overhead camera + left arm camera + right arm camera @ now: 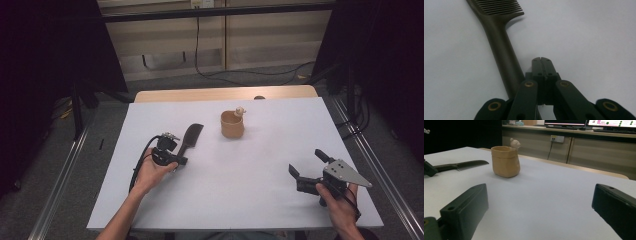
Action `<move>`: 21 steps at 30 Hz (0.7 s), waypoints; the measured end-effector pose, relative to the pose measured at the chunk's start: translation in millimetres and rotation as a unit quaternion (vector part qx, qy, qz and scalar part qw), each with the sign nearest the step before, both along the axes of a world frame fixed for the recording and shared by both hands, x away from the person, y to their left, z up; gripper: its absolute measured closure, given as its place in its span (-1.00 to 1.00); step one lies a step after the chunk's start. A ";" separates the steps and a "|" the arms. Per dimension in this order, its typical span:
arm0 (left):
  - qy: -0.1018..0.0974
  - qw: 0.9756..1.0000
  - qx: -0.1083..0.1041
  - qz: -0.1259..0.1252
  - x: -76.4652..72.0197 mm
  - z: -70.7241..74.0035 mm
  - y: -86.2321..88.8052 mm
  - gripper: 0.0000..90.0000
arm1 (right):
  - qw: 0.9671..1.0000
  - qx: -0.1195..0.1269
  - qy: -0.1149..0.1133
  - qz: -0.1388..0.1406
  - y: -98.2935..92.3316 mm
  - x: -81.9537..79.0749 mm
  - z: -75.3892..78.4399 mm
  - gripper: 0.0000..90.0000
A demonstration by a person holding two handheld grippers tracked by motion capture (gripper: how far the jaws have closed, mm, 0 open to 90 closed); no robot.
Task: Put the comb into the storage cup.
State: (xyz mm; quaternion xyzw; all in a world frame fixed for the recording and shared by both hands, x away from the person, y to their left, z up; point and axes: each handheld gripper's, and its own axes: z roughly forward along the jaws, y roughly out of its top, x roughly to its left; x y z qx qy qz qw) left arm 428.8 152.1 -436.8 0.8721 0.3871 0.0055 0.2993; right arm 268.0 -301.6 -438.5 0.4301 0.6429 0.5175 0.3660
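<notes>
High view: the left gripper (176, 156) lies low on the white table (260, 165), jaws pressed together with nothing between them, just beside the handle of the dark plastic comb (190, 138), whose toothed end points away toward the tan cup-shaped pot (232, 125). Well apart, the right gripper (306, 164) rests with jaws spread wide, empty.

Black jaws with brass-ringed screw holes, grey three-cornered plate (346, 173).

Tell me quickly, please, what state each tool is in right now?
Left tool: shut on nothing; the comb lies beside its jaws.
Right tool: open, holding nothing.
</notes>
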 end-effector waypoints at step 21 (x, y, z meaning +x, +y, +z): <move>-0.001 1.000 -0.004 0.007 0.9 3.0 10.9 1.00 | 1.000 -0.001 0.000 -0.001 0.1 0.0 0.2 -1.00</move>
